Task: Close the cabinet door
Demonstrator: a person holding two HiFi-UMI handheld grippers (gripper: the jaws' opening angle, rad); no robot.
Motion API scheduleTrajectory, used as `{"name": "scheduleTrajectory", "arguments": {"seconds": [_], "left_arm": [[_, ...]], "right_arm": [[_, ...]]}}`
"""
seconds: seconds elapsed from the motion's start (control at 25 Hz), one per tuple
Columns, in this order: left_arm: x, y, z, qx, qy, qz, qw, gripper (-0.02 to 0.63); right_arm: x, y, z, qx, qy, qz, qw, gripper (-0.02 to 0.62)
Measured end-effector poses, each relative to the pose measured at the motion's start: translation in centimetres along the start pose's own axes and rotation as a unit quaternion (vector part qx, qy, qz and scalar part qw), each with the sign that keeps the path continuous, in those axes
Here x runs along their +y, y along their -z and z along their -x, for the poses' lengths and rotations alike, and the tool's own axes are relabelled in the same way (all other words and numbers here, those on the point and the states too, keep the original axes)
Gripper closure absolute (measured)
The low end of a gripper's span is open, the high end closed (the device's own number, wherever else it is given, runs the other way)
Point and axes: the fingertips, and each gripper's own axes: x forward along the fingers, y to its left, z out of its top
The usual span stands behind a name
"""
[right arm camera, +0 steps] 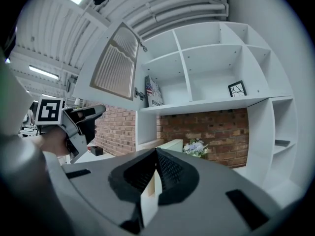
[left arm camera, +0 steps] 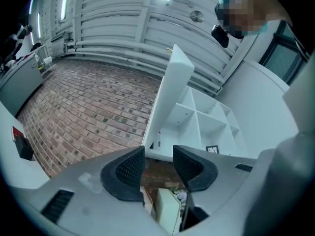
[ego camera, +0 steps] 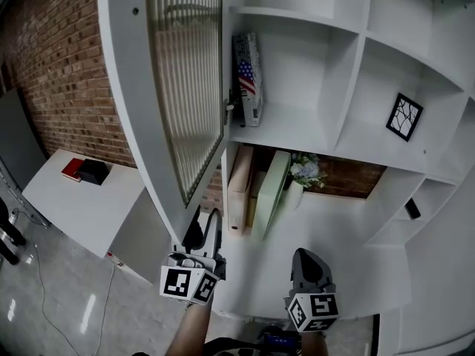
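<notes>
The white cabinet door [ego camera: 185, 87], with its ribbed glass panel, stands swung out from the shelf unit [ego camera: 349, 65]. A small knob [ego camera: 230, 107] sits on its free edge. My left gripper [ego camera: 205, 232] hangs just below the door's lower corner, jaws open and empty. In the left gripper view the left gripper [left arm camera: 158, 157] points up at the door [left arm camera: 174, 82], seen edge-on. My right gripper [ego camera: 306, 262] is lower right over the white counter, shut and holding nothing. The right gripper view shows the right gripper [right arm camera: 156, 154] with pads meeting, the door [right arm camera: 115, 65] and the left gripper [right arm camera: 88, 114] beneath it.
In the open compartment stands a book with a flag cover [ego camera: 247, 80]. A framed picture [ego camera: 404, 117] sits in a shelf to the right. Below are upright boxes [ego camera: 239, 188], a green board [ego camera: 271, 191] and flowers [ego camera: 306, 170]. A low white table [ego camera: 67, 199] stands left.
</notes>
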Motion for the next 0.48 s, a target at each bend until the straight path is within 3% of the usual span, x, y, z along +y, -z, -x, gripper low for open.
{"name": "scheduleTrajectory", "arguments": {"seconds": [0.2, 0.48], "left_arm": [[-0.2, -2.4, 0.6, -0.057, 0.010, -0.016, 0.9982, 0.448], [-0.3, -5.0, 1.0, -0.097, 0.004, -0.034, 0.9947, 0.448]], "right_arm": [[-0.3, -0.5, -0.1, -0.008, 0.013, 0.005, 1.000, 0.594], [0.3, -0.3, 0.1, -0.005, 0.009, 0.007, 1.000, 0.594]]}}
